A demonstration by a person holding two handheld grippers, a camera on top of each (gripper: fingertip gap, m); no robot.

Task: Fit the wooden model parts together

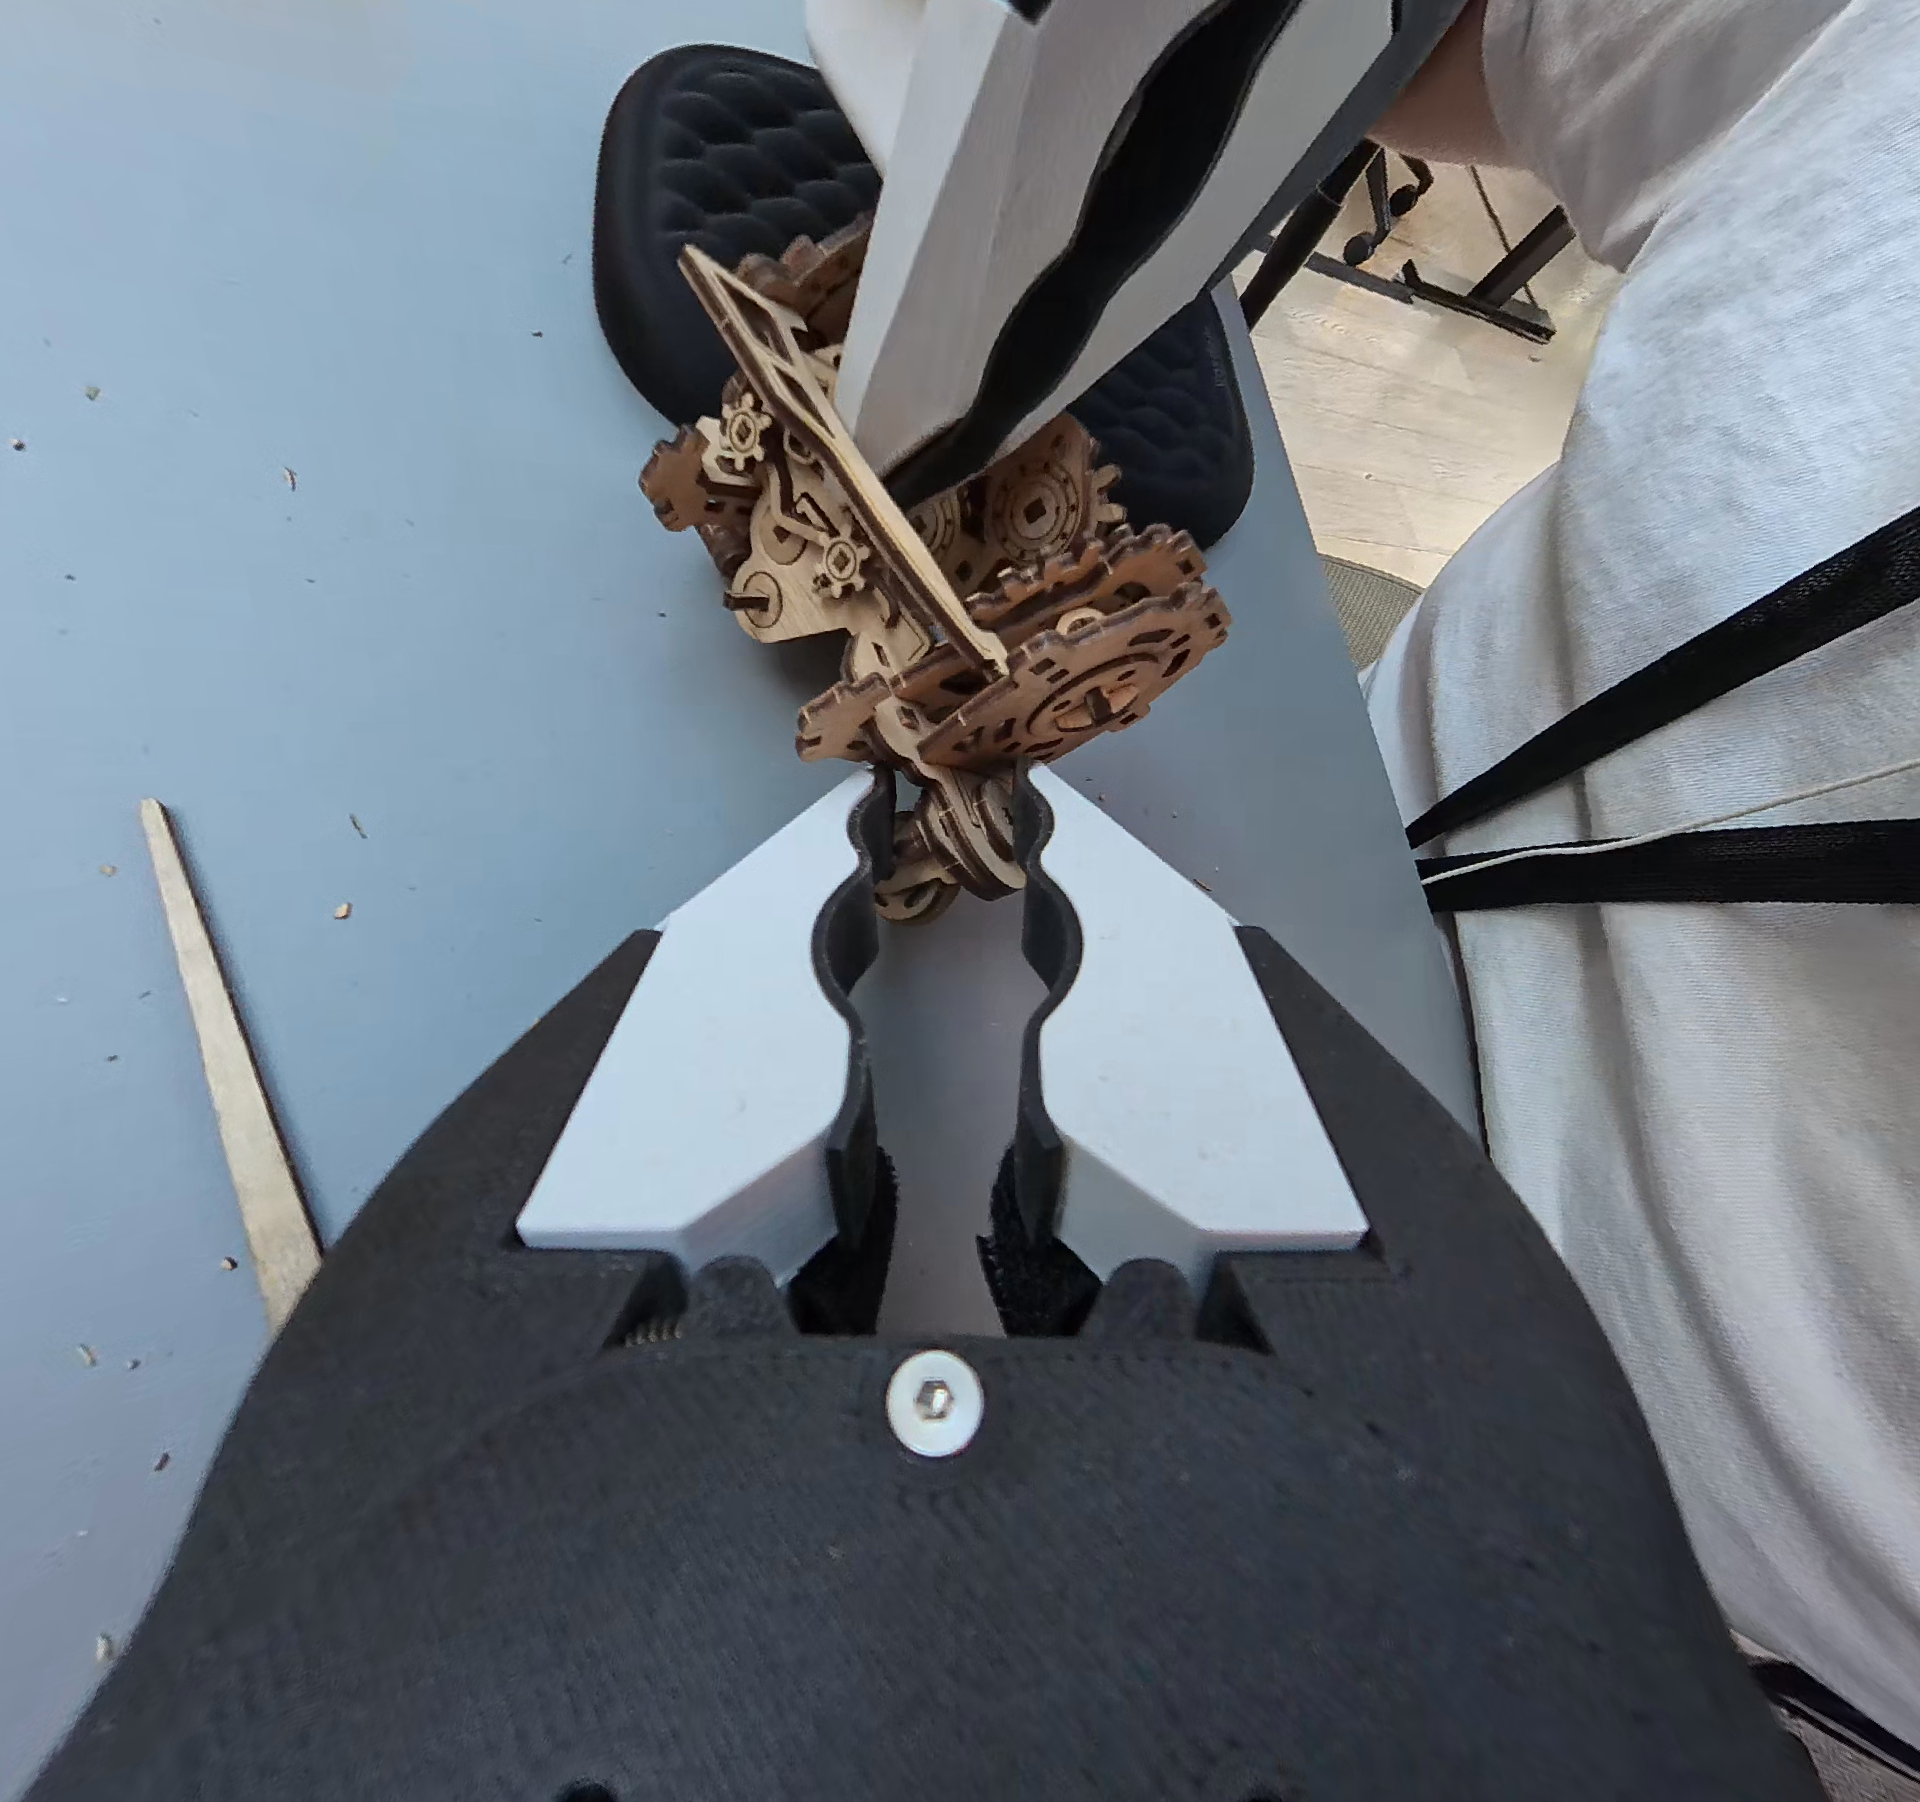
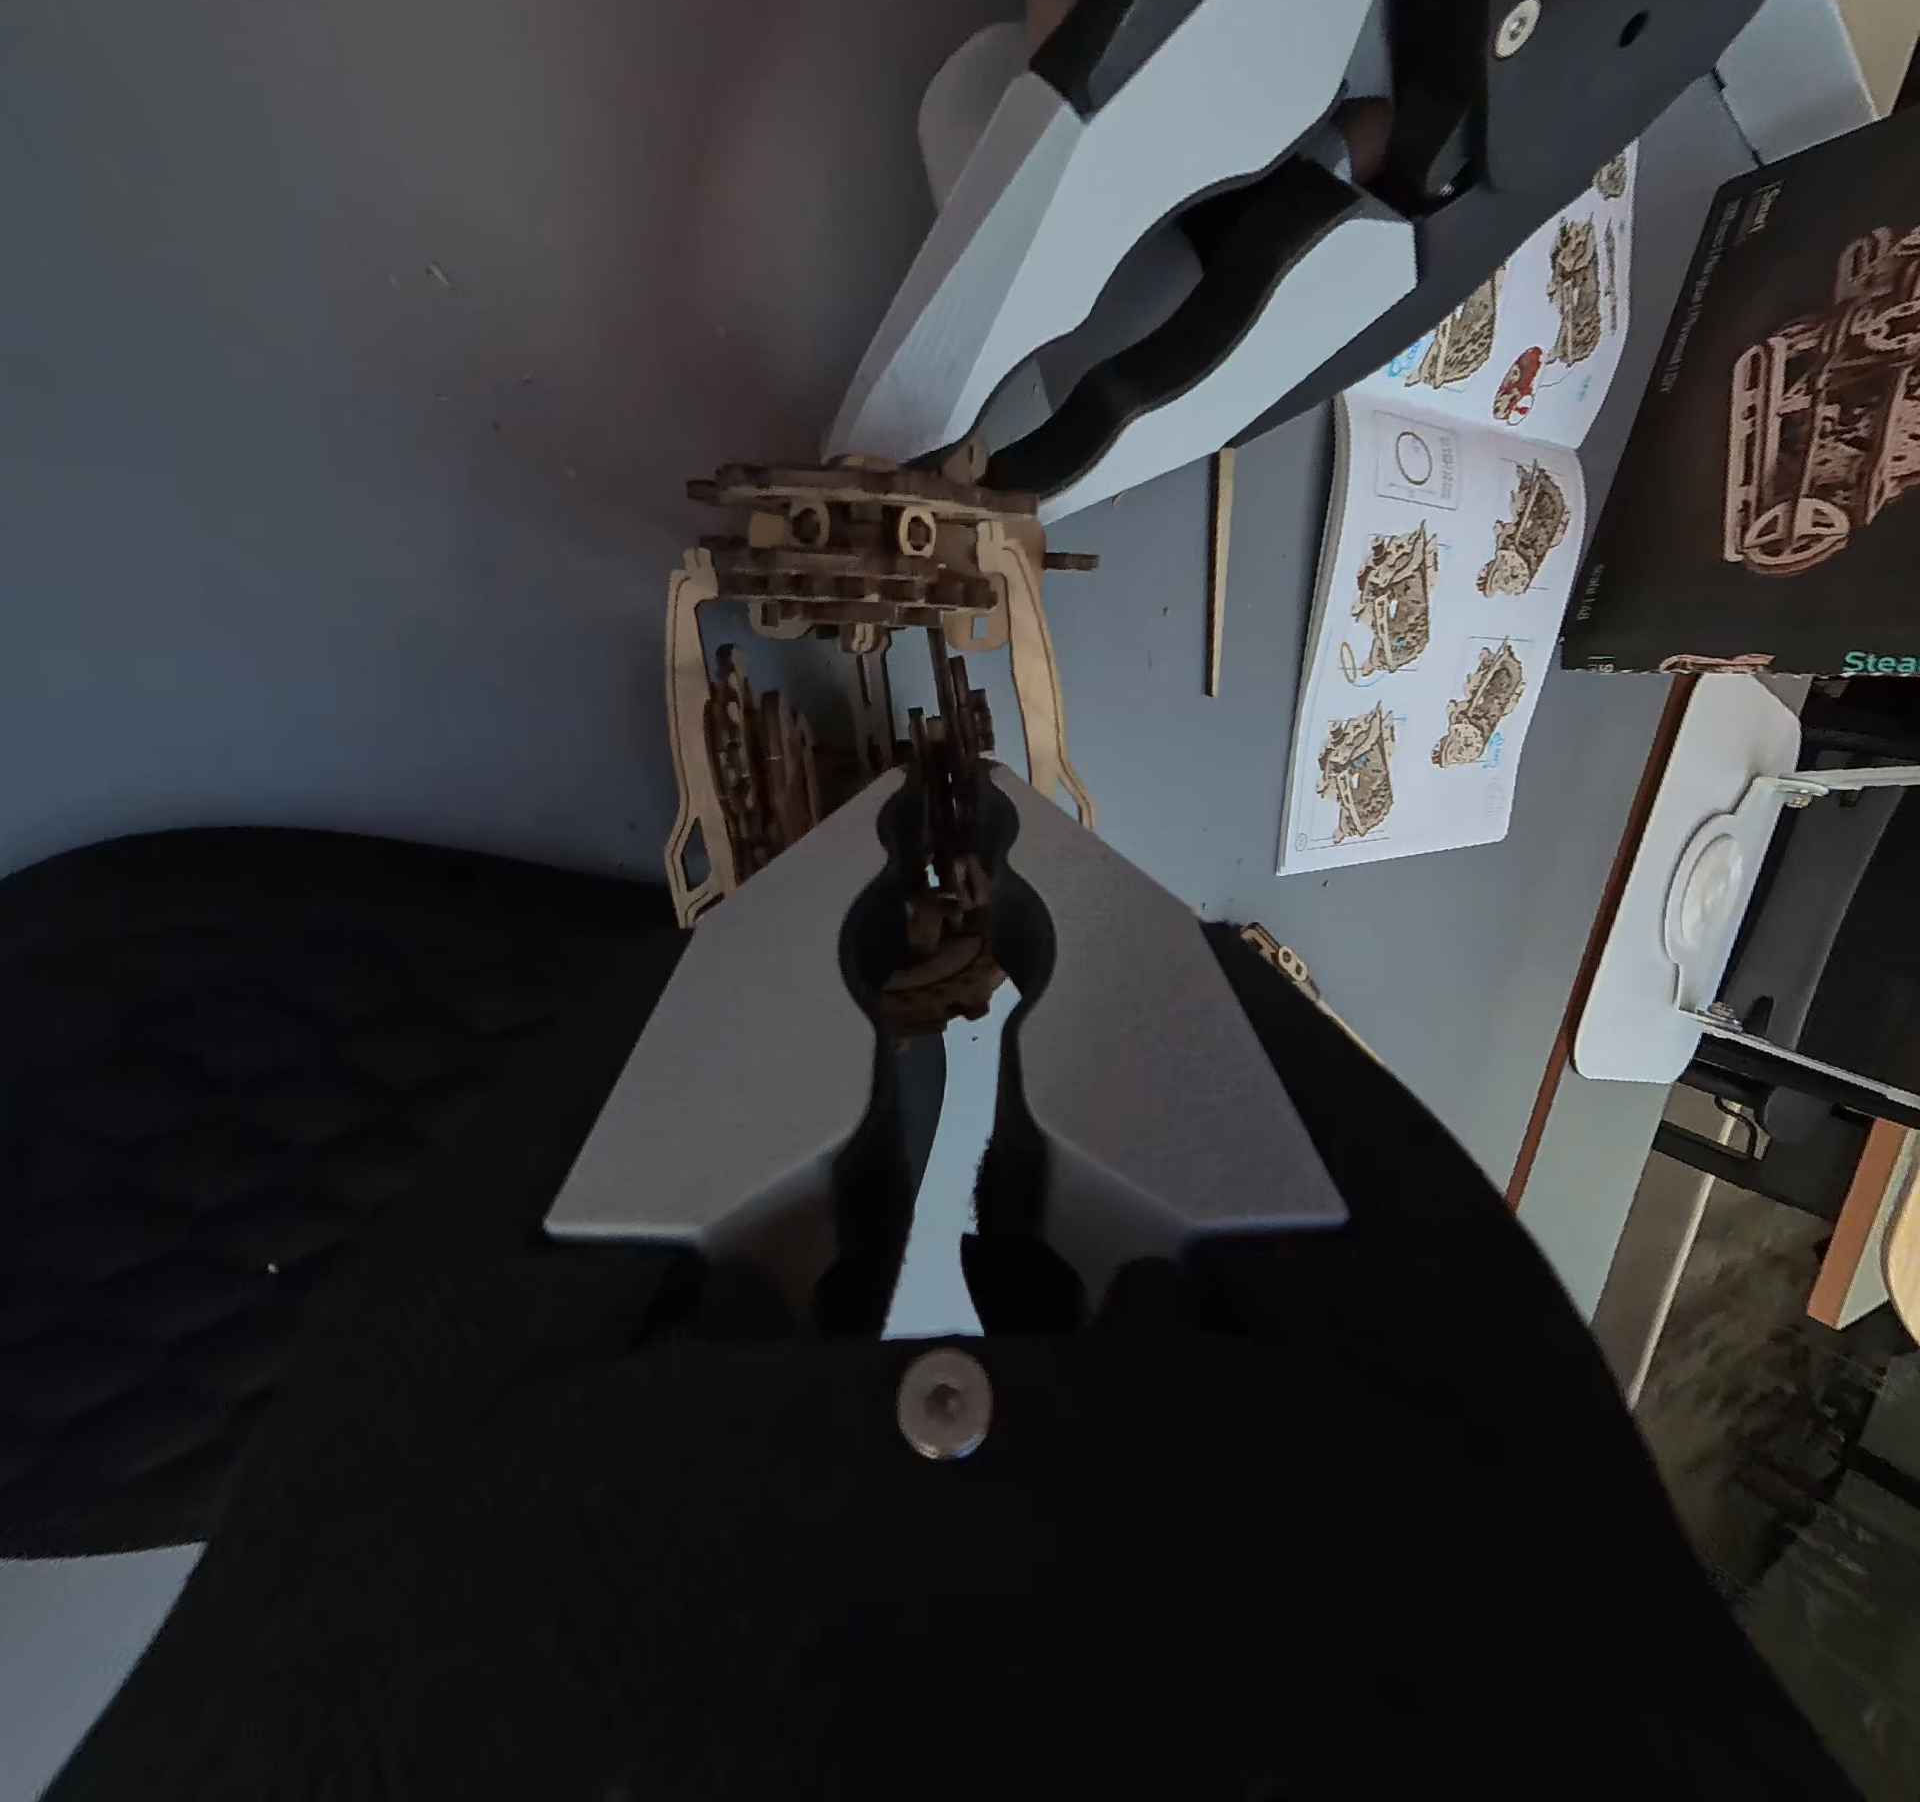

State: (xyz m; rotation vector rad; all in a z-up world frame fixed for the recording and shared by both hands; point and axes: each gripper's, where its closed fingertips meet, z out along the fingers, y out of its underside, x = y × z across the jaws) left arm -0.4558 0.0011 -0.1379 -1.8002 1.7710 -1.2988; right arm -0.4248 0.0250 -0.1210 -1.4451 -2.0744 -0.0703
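Note:
A wooden gear model [image 1: 1049,682] is held in the air between both grippers over a blue-grey table [image 1: 312,402]. My left gripper [image 1: 951,796] is shut on a small wheel assembly at the model's near end. My right gripper [image 1: 925,464] reaches in from the top and is shut on the model's far side, next to a flat pale wooden panel [image 1: 810,422] that stands slanted on the model. In the right wrist view, my right gripper [image 2: 945,786] clamps dark gears of the model [image 2: 862,557]. The left gripper [image 2: 935,464] meets its top. A pale frame [image 2: 686,713] stands behind.
A black padded cushion [image 1: 727,183] lies on the table behind the model. A thin wooden strip [image 1: 229,1056] lies at the left. An open instruction booklet [image 2: 1455,609] and a dark box [image 2: 1787,402] lie at the right. A person's white clothing with black straps [image 1: 1714,713] is close.

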